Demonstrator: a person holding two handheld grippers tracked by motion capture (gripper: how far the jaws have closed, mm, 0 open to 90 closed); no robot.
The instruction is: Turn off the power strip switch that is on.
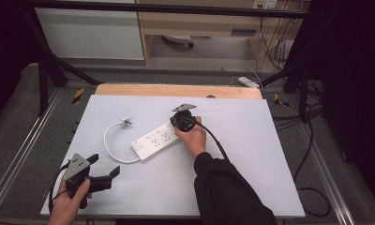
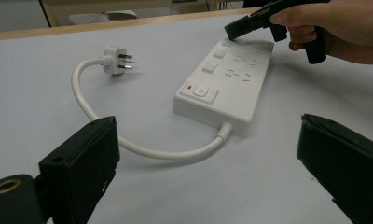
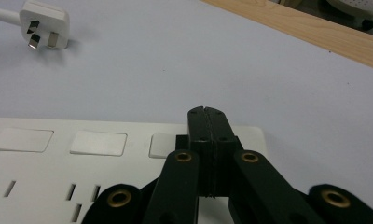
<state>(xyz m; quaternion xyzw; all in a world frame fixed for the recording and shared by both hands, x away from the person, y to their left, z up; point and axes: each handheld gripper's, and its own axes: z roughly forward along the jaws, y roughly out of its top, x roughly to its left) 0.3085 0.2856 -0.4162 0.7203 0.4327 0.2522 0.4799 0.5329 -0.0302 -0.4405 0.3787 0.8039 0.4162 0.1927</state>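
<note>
A white power strip (image 1: 155, 139) lies at an angle near the middle of the white table top (image 1: 251, 154). Its short white cable (image 1: 111, 152) curls left to a three-pin plug (image 1: 126, 122) lying loose on the table. My right gripper (image 1: 178, 123) is shut with nothing between its jaws. In the right gripper view its joined tips (image 3: 207, 116) point down at the last rocker switch (image 3: 162, 144) at the strip's far end (image 3: 250, 135); I cannot tell if they touch. My left gripper (image 1: 105, 164) stands open and empty near the front left corner, facing the strip's (image 2: 226, 84) cable end.
A wooden strip (image 1: 176, 90) borders the table's far edge. Black frame bars (image 1: 45, 70) stand at the back left and right. Loose cables (image 1: 312, 140) trail over the floor on the right. The table's right half is bare.
</note>
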